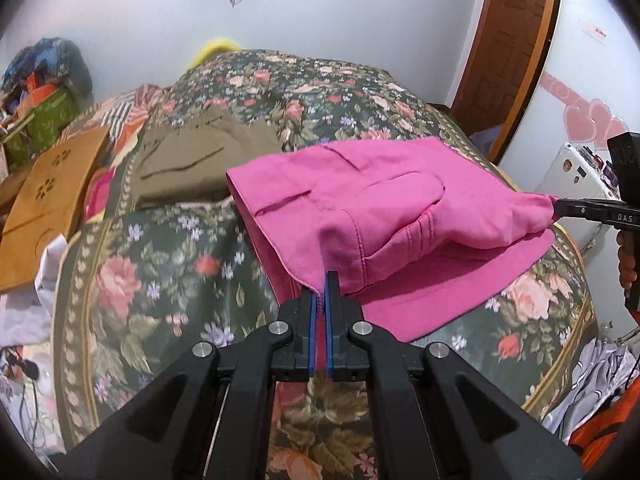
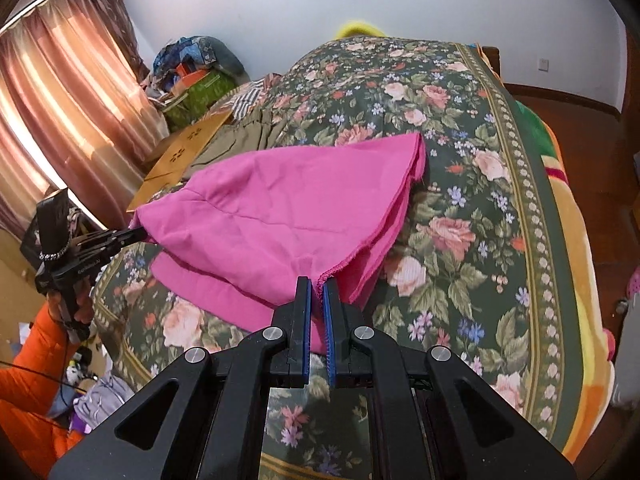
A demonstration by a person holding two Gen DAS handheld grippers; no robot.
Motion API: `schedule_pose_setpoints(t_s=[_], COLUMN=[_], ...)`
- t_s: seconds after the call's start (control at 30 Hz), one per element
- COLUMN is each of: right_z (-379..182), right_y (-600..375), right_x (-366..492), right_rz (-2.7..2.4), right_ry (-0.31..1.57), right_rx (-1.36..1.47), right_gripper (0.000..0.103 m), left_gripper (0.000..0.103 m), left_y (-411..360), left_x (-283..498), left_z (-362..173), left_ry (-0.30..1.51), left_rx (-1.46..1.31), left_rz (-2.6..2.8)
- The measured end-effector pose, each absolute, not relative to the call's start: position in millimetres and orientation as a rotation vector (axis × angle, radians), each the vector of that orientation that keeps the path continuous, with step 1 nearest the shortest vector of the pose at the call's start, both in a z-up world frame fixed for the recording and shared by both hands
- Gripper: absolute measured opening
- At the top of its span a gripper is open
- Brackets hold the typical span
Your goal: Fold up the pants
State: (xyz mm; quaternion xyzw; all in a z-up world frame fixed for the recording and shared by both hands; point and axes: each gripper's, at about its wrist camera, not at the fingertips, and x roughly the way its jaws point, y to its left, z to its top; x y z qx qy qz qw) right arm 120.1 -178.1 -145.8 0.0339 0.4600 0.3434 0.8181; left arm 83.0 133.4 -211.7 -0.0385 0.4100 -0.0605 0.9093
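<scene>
Together, the left gripper [image 1: 323,280] and right gripper [image 2: 316,284] each pinch a corner of the pink pants [image 1: 372,208] (upper layer lifted) above the floral bedspread [image 1: 160,272].

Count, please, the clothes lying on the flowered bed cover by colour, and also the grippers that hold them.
Pink pants: 1, lifted at two ends by the left gripper and the right gripper
Olive-green folded garment: 1, lying apart behind the pink one
Striped cloth: 1, partly hidden
Grippers shut on cloth: 2
Total: 3 textiles, 2 grippers
</scene>
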Motion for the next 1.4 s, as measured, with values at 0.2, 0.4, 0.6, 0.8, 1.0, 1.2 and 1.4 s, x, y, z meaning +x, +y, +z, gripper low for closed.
schedule_pose_setpoints(t_s=[0.2, 0.4, 0.6, 0.8, 1.0, 1.2, 1.4], right_z=[-156.6, -154.2, -129.2, -101.5, -111.9, -155.5, -174.2], right_y=[-178.7, -180.2, -184.8, -167.5, -133.9, -113.6, -126.6], right_x=[111.9, 108.4, 104.9, 111.2, 122.5, 128.0, 115.2], right_rz=[0.712, 0.716, 0.705, 0.73, 0.762, 0.749, 0.745], right_ry=[0.999, 1.027, 0.984, 0.899, 0.899, 1.027, 1.06], right_rx=[0.049, 0.005, -0.008, -0.007, -0.007, -0.036, -0.05], right_gripper=[0.006, 0.007, 0.007, 0.02, 0.023, 0.023, 0.024], left_gripper=[0.003, 0.006, 0.02, 0.034, 0.034, 0.034, 0.035], left_y=[129.3, 131.4, 137.4, 115.7, 87.3, 72.8, 73.0], left_x=[69.8, 54.1, 55.6, 80.1, 116.9, 117.3, 98.1], left_z=[-222.5, -220.4, -183.1, -151.7, -170.3, -205.2, -228.1], left_ry=[0.875, 0.913, 0.885, 0.813, 0.848, 0.931, 0.938], left_rx=[-0.083, -0.072, -0.111, -0.097, -0.084, -0.079, -0.118], left_rz=[-0.111, -0.079, -0.045, -0.074, -0.113, -0.133, -0.133])
